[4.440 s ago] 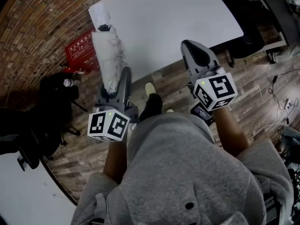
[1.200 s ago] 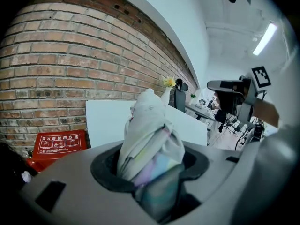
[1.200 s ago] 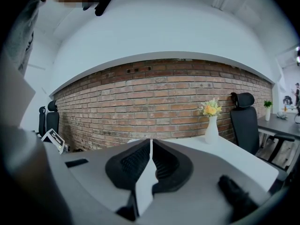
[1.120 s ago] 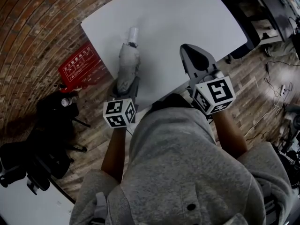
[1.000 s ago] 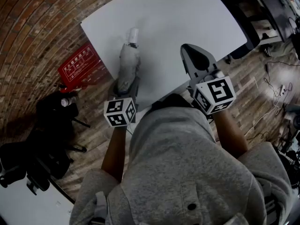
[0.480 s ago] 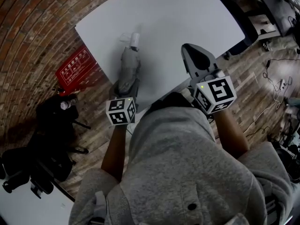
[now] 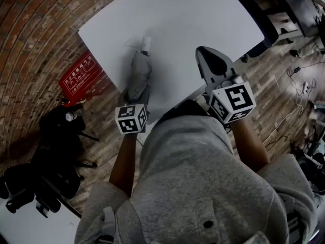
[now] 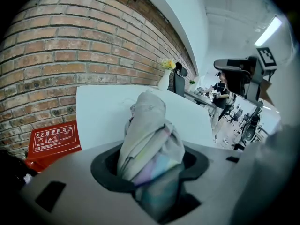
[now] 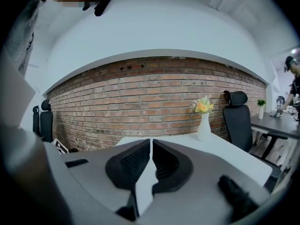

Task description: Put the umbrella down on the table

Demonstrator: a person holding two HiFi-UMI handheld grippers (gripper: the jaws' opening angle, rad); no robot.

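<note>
Umbrella [image 7: 139, 75]: folded, grey fabric bundled and wrinkled. The long axis runs from the left claw [image 7: 137, 93] away from the person, slightly to the right in the head view. The pale capped end points toward the middle of the counter [image 7: 203, 14]; the other end sits in the claw.

Position: over the counter's near left corner, with the body inside the edge. A faint shadow lies just beside the far end. I cannot tell whether that end touches the surface.

Left claw, own view [image 8: 150, 170]: jaws are held well apart by the bundle and closed on the umbrella [image 8: 147, 135], with fabric filling the gap between them. The umbrella rises out of the jaws over the white counter [image 8: 98, 111], its far end toward the brick wall. The claw is tilted downward.

Right claw [image 7: 213, 65]: over the near counter edge, well apart from the umbrella. In its own view [image 9: 151, 163] the jaws are together with only a thin slit and nothing between them. It touches nothing.

Other items: a red sign [image 7: 84, 75] lies on the floor left of the counter, and a vase [image 9: 204, 118] with flowers stands at the counter's far side.
</note>
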